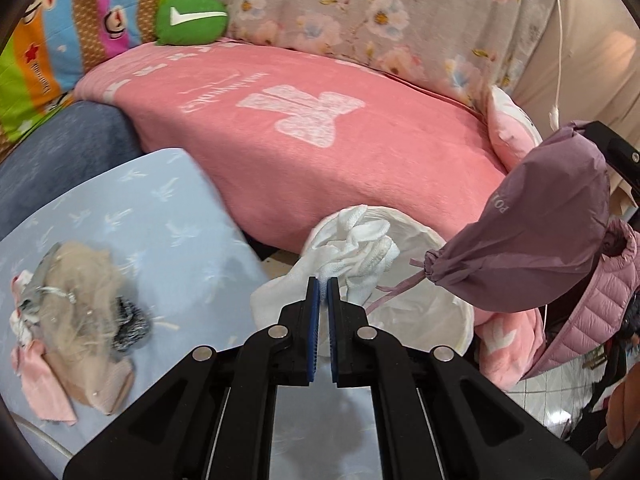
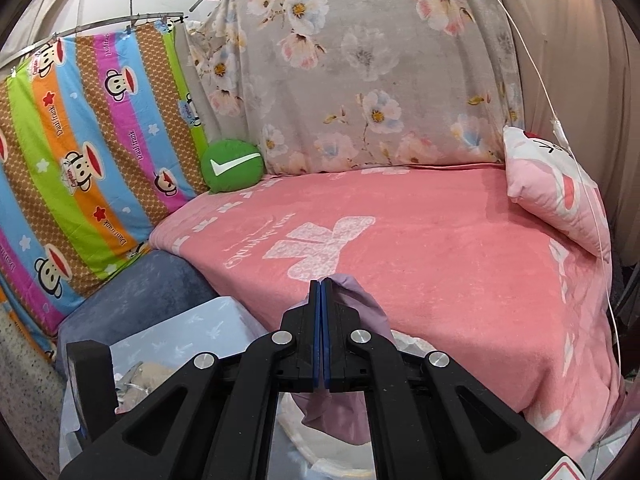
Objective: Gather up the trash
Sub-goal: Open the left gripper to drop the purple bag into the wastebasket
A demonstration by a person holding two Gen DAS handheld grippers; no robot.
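My left gripper [image 1: 323, 280] is shut on a white knitted glove [image 1: 356, 248] and holds it over a round white basket [image 1: 448, 312]. My right gripper [image 2: 321, 282] is shut on a mauve drawstring pouch [image 2: 360, 300]. In the left wrist view the pouch [image 1: 536, 236] hangs from the right gripper above the basket's right side, cord dangling. A heap of beige and pink cloth scraps with a dark fuzzy lump [image 1: 76, 320] lies on the light blue table [image 1: 160, 208] at the left.
A pink blanket [image 1: 320, 128] covers the sofa behind the basket. A green round cushion [image 1: 192, 20] and a pink pillow [image 2: 556, 192] rest on it. A pink puffer jacket [image 1: 592, 304] hangs at the right. A blue stool [image 2: 140, 288] stands at the left.
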